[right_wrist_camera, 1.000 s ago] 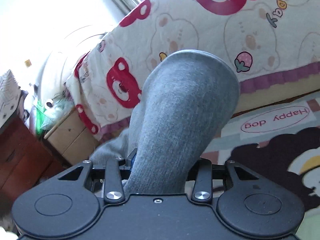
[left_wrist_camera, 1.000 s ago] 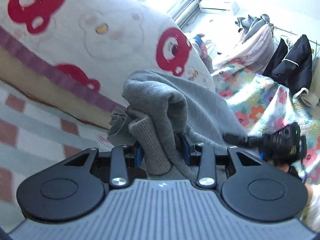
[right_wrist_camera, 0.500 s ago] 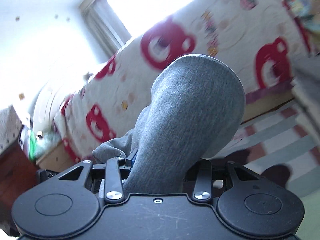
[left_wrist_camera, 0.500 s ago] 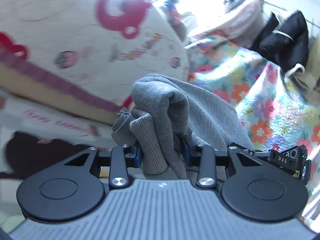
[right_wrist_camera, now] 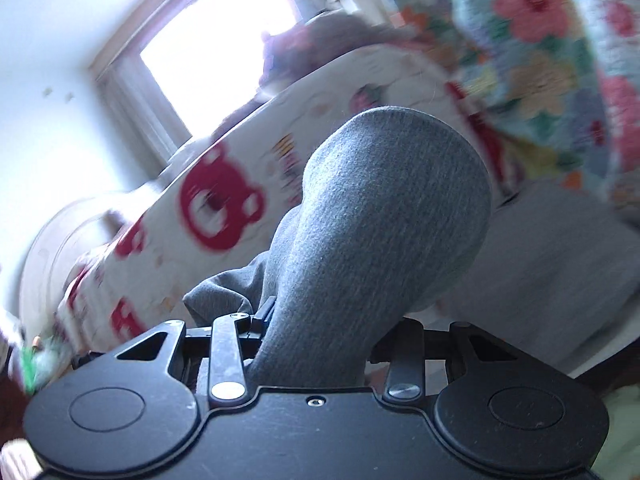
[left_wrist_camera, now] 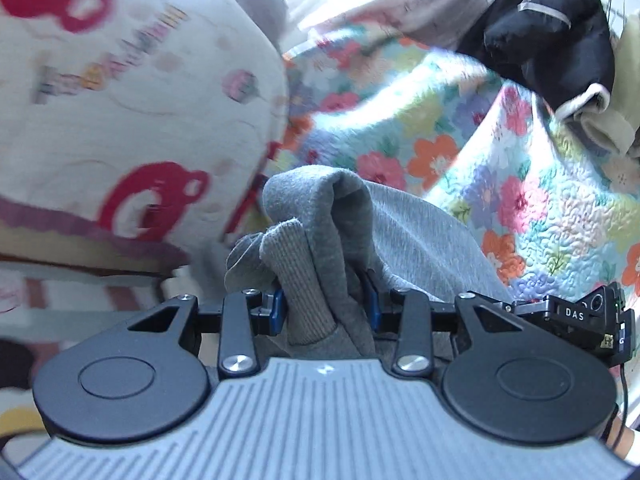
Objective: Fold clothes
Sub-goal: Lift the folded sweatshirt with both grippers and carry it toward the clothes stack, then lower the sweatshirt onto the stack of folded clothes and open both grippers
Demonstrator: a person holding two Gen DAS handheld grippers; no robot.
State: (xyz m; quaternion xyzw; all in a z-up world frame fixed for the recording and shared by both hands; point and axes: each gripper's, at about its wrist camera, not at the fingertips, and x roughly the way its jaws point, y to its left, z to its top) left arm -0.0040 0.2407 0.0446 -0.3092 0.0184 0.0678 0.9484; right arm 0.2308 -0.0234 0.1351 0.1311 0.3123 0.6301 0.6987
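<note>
A grey sweatshirt is held up in the air by both grippers. My left gripper is shut on a bunched fold with a ribbed cuff between its blue pads. My right gripper is shut on another thick fold of the same grey sweatshirt, which bulges up and hides its fingertips. The right gripper's body also shows at the right edge of the left wrist view. More grey cloth hangs to the right in the right wrist view.
A bed with a white and red bear-print cover stands ahead. A floral quilt hangs on the right, with dark and pale garments above it. A bright window is on the far wall.
Both grippers have swung round with the sweatshirt still clamped. The floor mat has dropped out of view and the floral quilt and window now fill more of both views.
</note>
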